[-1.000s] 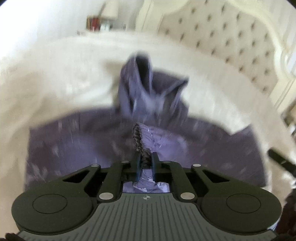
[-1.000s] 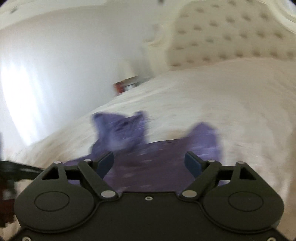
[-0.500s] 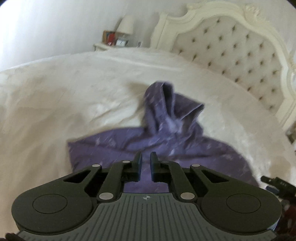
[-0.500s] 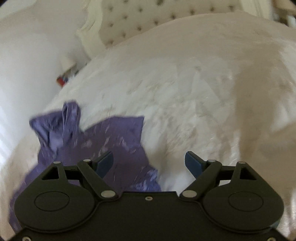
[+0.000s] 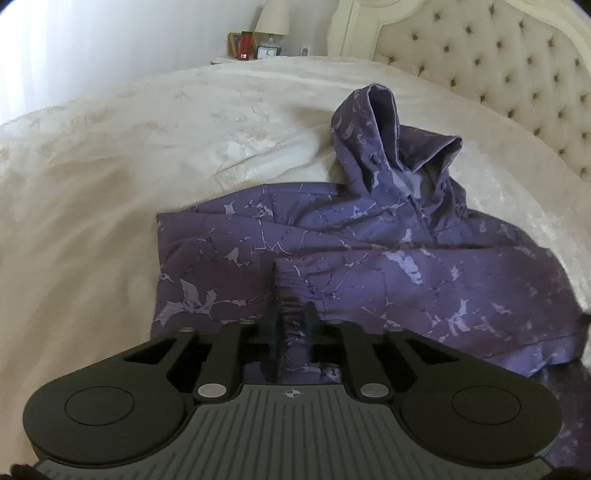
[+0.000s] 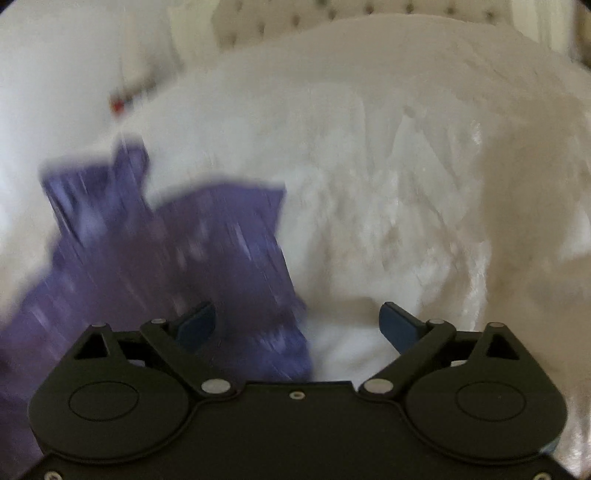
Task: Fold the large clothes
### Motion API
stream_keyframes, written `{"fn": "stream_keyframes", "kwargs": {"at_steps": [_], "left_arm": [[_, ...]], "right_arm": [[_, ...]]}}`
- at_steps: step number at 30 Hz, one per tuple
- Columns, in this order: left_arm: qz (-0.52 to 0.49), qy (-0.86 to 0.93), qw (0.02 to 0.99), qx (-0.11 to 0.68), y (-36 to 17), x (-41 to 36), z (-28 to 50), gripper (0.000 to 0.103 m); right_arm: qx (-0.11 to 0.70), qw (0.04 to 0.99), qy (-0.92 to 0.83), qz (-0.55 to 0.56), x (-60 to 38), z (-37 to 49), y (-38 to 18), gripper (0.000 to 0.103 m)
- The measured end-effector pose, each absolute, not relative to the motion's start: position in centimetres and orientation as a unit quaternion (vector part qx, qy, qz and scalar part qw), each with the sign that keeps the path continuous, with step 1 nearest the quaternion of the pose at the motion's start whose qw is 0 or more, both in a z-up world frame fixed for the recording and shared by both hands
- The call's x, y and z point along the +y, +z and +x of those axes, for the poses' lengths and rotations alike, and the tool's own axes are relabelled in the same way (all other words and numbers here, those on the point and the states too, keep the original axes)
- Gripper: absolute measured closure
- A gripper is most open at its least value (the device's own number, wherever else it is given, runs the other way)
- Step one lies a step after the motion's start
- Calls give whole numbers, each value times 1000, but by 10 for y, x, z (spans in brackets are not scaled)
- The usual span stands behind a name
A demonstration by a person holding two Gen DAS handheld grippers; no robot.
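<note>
The purple hoodie lies on the bed, one sleeve folded across its body, and the left gripper has just parted its jaws a little around the cuff, pads seemingly no longer pinching. The right gripper gapes empty at the hoodie's edge. Lay the cuff flat and back off level so it doesn't drag; no readable writing shows

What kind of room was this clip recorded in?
Most likely a bedroom: a tufted headboard rises behind a cream bedspread, and a lamp stands on a bedside table beyond it.
</note>
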State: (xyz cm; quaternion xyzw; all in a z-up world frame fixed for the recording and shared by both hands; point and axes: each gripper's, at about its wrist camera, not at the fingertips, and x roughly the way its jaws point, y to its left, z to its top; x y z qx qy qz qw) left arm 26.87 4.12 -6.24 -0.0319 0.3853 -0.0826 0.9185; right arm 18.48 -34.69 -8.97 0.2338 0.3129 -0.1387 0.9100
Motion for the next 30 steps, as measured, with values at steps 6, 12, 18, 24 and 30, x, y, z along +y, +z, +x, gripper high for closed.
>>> {"fn": "stream_keyframes", "kwargs": {"at_steps": [6, 12, 18, 24, 30], "left_arm": [[20, -88, 924, 371, -84, 30, 259, 77], [62, -92, 937, 331, -96, 22, 244, 74], [-4, -109, 950, 294, -109, 40, 238, 73], [-7, -110, 951, 289, -109, 37, 239, 73], [-15, -112, 951, 289, -111, 39, 238, 73]], "right_arm": [[292, 902, -167, 272, -369, 172, -88, 22], [328, 895, -145, 264, -362, 185, -104, 53], [354, 899, -137, 219, -348, 187, -98, 50], [257, 914, -135, 284, -365, 180, -72, 33], [269, 905, -114, 310, -389, 238, -66, 33]]}}
